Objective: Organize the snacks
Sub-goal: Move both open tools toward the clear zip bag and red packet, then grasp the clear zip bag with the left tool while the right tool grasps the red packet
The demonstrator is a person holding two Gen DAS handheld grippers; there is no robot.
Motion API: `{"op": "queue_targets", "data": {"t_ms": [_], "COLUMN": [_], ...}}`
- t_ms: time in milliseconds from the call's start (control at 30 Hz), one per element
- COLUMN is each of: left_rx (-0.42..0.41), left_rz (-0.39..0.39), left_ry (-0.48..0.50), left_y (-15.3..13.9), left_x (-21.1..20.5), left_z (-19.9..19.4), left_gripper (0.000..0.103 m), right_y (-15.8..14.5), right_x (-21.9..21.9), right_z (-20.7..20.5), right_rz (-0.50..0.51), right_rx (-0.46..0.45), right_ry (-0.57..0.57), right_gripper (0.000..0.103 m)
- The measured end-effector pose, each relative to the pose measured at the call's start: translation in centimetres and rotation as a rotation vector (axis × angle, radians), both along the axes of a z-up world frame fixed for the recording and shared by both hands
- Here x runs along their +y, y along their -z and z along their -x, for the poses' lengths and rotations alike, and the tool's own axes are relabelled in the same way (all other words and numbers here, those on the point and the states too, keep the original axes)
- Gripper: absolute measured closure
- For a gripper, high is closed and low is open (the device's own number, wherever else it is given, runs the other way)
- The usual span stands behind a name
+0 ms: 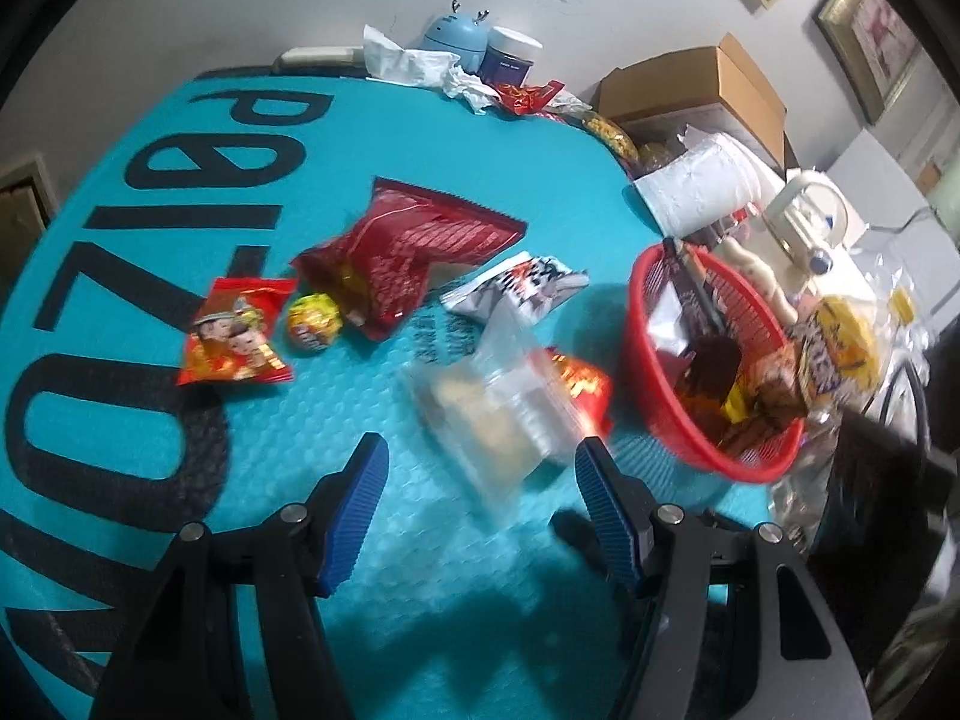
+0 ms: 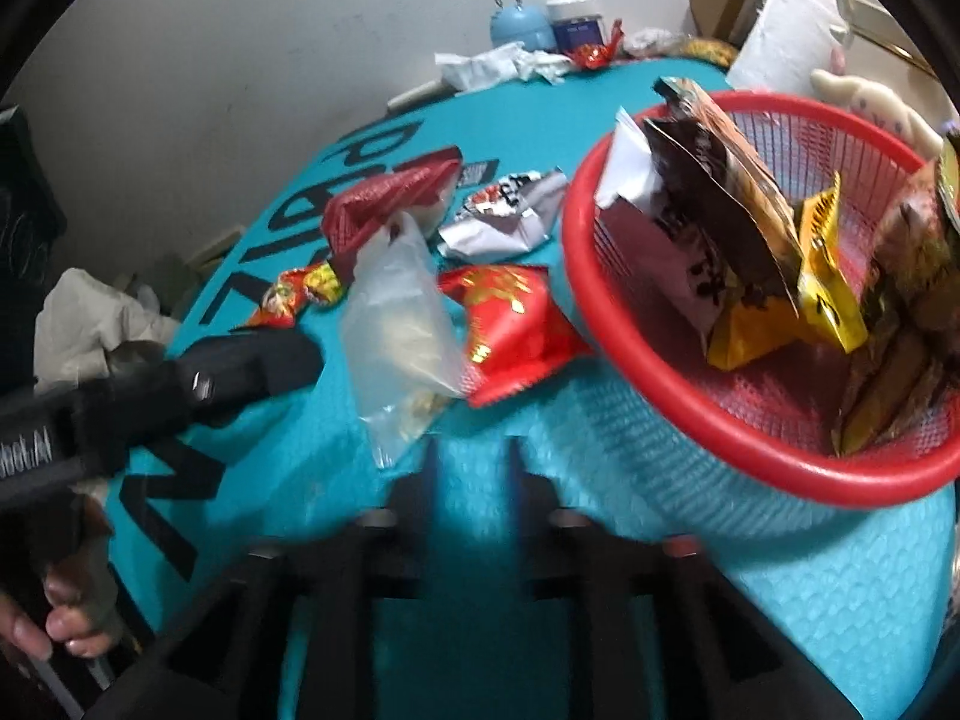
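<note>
On the teal mat [image 1: 270,450] lie a cartoon-printed red packet [image 1: 237,336], a yellow round snack [image 1: 315,321], a big dark red bag [image 1: 408,252], a silver-and-black packet [image 1: 516,288] and a red-gold packet [image 1: 579,384]. A clear plastic bag [image 1: 492,414] lies, blurred, just ahead of my left gripper [image 1: 480,480], which is open and empty. The red basket [image 1: 636,348] at right holds several packets. In the right wrist view my right gripper [image 2: 473,468] hovers with a narrow empty gap, near the clear bag [image 2: 402,324], red-gold packet [image 2: 510,324] and basket [image 2: 660,384].
A paper towel roll [image 1: 696,186], a cardboard box [image 1: 690,90], a blue gadget [image 1: 453,36], a jar [image 1: 513,54] and crumpled tissue [image 1: 408,60] crowd the mat's far edge. A hand [image 2: 60,630] holds the left gripper's black body [image 2: 258,360] at left.
</note>
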State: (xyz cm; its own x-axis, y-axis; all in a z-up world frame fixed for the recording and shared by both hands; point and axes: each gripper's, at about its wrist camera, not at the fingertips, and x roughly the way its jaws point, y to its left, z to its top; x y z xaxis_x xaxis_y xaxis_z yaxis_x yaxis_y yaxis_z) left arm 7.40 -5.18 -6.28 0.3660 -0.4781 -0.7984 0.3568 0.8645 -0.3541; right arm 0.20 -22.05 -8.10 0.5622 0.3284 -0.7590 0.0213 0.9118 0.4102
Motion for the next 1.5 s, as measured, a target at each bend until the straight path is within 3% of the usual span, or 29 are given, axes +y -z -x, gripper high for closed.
{"op": "queue_targets", "data": {"t_ms": [233,333,500,600,667,733,867,933,1100,1500], "left_rx": [0.024,0.062,0.104,0.063,0.047,0.045,0.003,-0.025,-0.068,-0.071], "left_rz": [-0.037,-0.086,-0.087,-0.101,-0.088,-0.094,-0.119,-0.132,-0.137,-0.105], "left_ry": [-0.047,-0.073,-0.07,-0.057,-0.037,-0.017,-0.021,-0.03,-0.052,-0.092], "left_y": [0.7,1.9,3.4,3.5,3.5,3.6,2.9,2.4,1.4,1.5], "left_x": [-2.6,-3.3,-3.6,-3.8,-3.8,-3.6,-2.1,-0.9,1.7,4.9], "left_z": [-1.7,-2.6,-3.0,-2.8,-2.7,-2.4,-1.2,-0.4,1.1,2.0], "left_gripper": [0.039,0.039,0.039,0.039,0.058,0.062,0.063,0.063,0.063,0.063], "right_y": [-0.9,-0.6,-0.3,-0.3,-0.3,-0.3,-0.6,-0.8,-0.5,0.3], "right_x": [-1.1,-1.9,-2.3,-2.2,-1.9,-1.7,-1.2,-0.9,-0.1,0.7], "right_z": [1.1,1.1,1.3,1.5,1.5,1.4,1.2,0.9,-0.7,-3.5], "right_rz": [0.038,0.037,0.03,0.044,0.053,0.053,0.064,0.061,0.076,0.071], "right_rx": [-0.035,-0.02,-0.007,-0.013,-0.017,-0.025,-0.062,-0.09,-0.1,-0.078], "right_ry": [0.018,0.032,0.03,0.021,0.019,0.019,0.038,0.062,0.088,0.146], "right_gripper": [0.056,0.056,0.056,0.056,0.053,0.046,0.044,0.038,0.037,0.038]}}
